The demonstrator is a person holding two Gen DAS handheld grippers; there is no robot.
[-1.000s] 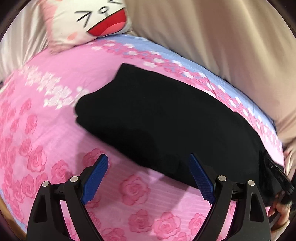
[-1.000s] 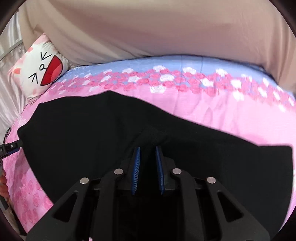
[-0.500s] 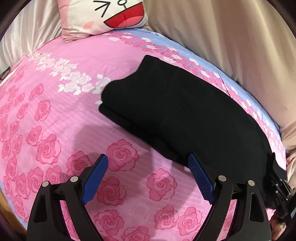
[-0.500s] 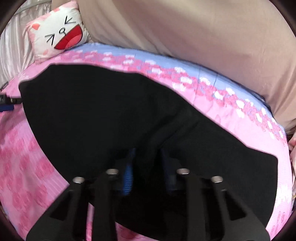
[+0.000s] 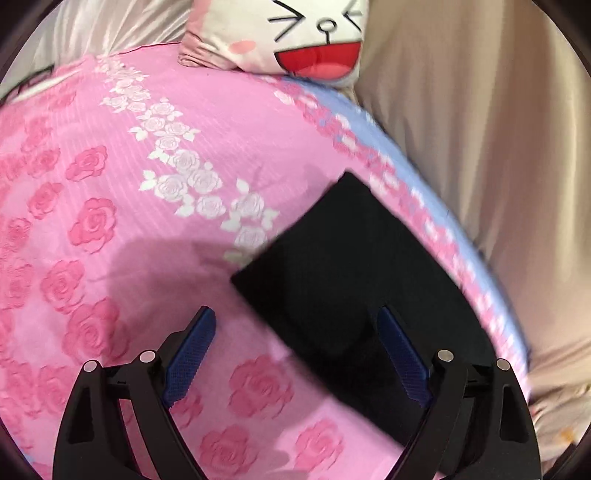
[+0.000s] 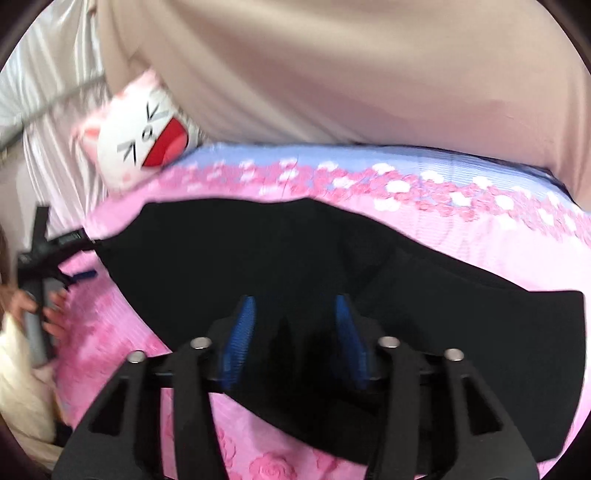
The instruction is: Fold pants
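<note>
The black pants (image 5: pixel 354 273) lie folded lengthwise on the pink rose bedsheet (image 5: pixel 92 221). In the left wrist view their near end sits just ahead of my left gripper (image 5: pixel 295 354), which is wide open and empty, its right finger (image 5: pixel 402 365) over the cloth edge. In the right wrist view the pants (image 6: pixel 424 291) stretch across the bed. My right gripper (image 6: pixel 295 332) is open above the pants' middle with nothing between the blue pads. The left gripper (image 6: pixel 55 258) shows at the pants' left end.
A white cat-face pillow (image 5: pixel 314 33) lies at the head of the bed, also in the right wrist view (image 6: pixel 144 144). A beige curtain (image 5: pixel 480 147) hangs along the far side. Silvery fabric (image 6: pixel 44 110) is at the left.
My right gripper has opened and let go of the pants. My left gripper has swung left to the pants' end, staying open.
</note>
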